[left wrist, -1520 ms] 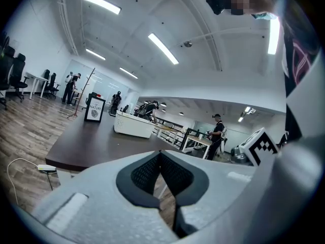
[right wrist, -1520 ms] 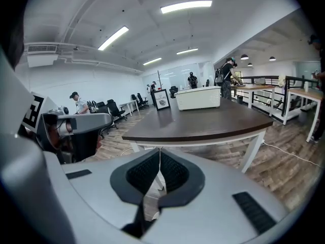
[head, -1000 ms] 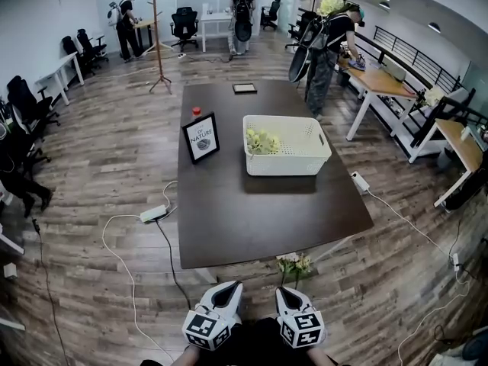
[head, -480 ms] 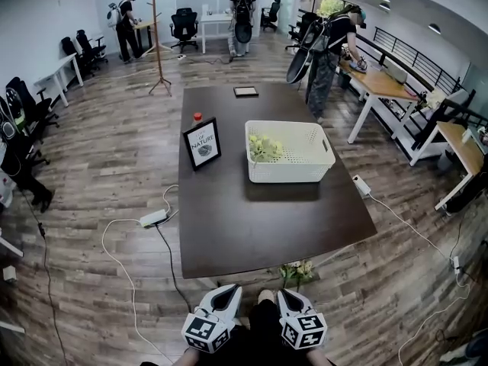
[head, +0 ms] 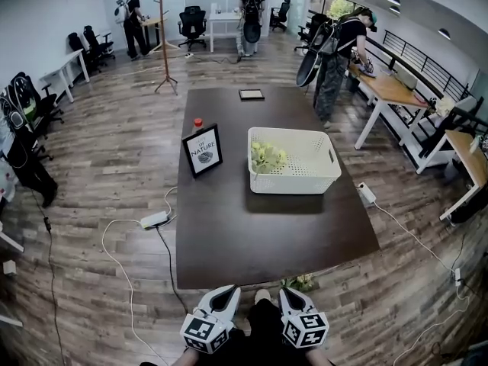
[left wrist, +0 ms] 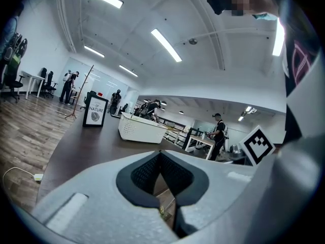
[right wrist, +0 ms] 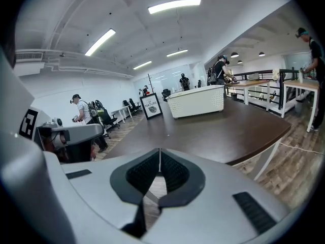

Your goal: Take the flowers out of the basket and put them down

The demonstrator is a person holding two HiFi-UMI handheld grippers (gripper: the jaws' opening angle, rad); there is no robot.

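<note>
As you hold the left gripper (head: 226,290) and right gripper (head: 290,293) low and close to your body, short of the table's (head: 229,227) near edge, each has its jaws closed together on nothing. The pale green flowers (head: 267,157) lie in the white basket's (head: 293,186) left end, mid-table; your hands are hidden behind the grippers.

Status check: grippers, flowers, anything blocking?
Both shut, empty: left gripper, right gripper, short of table. Flowers in basket, left end. Framed sign beside basket, not blocking.
</note>
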